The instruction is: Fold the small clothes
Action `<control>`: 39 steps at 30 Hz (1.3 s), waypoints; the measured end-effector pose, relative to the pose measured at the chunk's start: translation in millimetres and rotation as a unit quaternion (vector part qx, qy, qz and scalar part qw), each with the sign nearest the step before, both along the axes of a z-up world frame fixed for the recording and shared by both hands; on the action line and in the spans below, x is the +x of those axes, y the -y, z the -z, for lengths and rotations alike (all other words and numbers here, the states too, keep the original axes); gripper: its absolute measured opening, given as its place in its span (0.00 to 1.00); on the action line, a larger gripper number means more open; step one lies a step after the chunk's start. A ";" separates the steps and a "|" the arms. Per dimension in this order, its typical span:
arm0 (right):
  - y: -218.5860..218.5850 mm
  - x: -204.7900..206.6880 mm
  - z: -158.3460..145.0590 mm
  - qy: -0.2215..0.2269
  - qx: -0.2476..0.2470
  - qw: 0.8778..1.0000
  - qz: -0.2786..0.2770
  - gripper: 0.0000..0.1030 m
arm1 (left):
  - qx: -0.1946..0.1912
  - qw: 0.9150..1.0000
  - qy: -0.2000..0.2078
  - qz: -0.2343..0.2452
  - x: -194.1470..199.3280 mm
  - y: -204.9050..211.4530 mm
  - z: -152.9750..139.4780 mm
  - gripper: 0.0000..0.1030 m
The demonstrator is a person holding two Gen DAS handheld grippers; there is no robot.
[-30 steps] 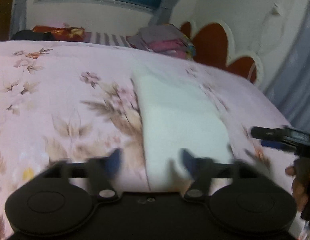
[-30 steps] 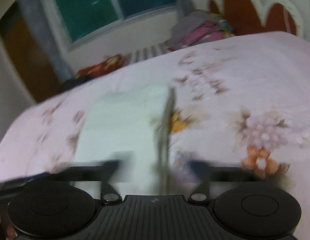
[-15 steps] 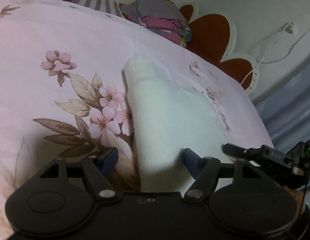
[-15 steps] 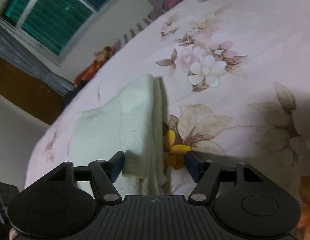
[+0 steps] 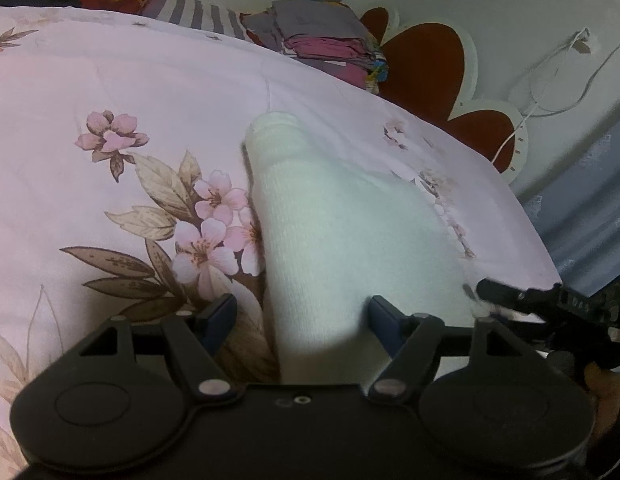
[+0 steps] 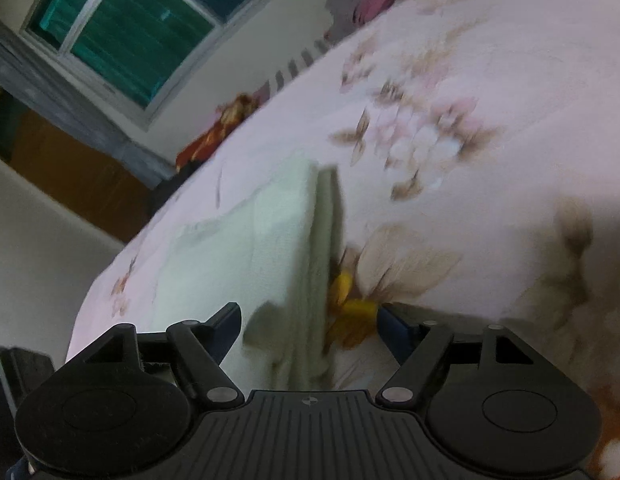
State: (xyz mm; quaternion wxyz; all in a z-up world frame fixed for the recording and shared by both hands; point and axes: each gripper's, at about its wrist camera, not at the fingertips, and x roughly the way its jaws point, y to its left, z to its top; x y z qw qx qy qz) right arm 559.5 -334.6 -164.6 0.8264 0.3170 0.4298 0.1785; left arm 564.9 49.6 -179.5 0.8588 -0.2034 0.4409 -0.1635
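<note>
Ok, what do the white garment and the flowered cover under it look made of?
White garment: looks like a soft knit or terry, matte; a fine ribbed, nubbly texture shows along its rolled left edge. Cotton is a guess.

Cover: looks like a smooth woven fabric, matte, with printed pink blossoms and brown leaves; its puffy, faintly seamed surface suggests a padded quilt, though the filling cannot be seen.

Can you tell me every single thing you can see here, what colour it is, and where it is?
white cloth: one, white, folded lengthways, lying on the bedspread before both grippers
bedspread: one, pink with flowers, covering the bed
folded clothes pile: one, grey and pink, far end of bed
headboard: one, red with white edging, against the wall
window: one, teal glass, white frame
cable: one, white, hanging on the wall
left gripper: black, open, cloth's edge between the fingers
right gripper: black, open, straddling the cloth's other edge
</note>
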 end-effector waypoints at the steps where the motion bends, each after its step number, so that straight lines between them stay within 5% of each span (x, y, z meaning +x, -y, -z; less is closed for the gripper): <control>1: 3.5 1.4 1.1 0.000 0.010 1.000 -0.001 0.72 | 0.001 1.000 -0.002 -0.003 0.6 0.5 -0.1 0.71; 11: -13.7 16.0 7.1 -0.021 0.031 0.993 -0.109 0.72 | -0.005 1.000 -0.023 -0.003 4.1 0.6 -1.1 0.68; 14: -7.6 16.3 -0.1 0.005 -0.004 0.996 -0.094 0.72 | -0.007 1.000 -0.025 0.000 3.5 -1.7 -0.1 0.68; 25: -30.7 26.6 6.5 -0.015 0.015 0.992 -0.127 0.72 | 0.012 0.999 -0.032 -0.007 7.7 10.7 -3.9 0.69; 32: -47.2 31.9 3.5 -0.013 -0.043 0.989 -0.142 0.69 | -0.032 0.999 -0.041 -0.013 14.1 13.3 3.8 0.60; 34: -53.4 32.2 1.4 -0.008 -0.057 0.988 -0.142 0.60 | -0.039 0.998 -0.042 -0.019 17.6 17.4 6.2 0.59; 37: -68.5 30.0 -1.2 0.003 -0.089 0.985 -0.146 0.42 | -0.027 0.999 -0.035 -0.027 20.4 24.5 4.9 0.39; 39: -74.0 29.2 -3.0 0.006 -0.091 0.985 -0.145 0.34 | -0.008 0.999 -0.021 -0.024 18.5 30.2 -2.4 0.34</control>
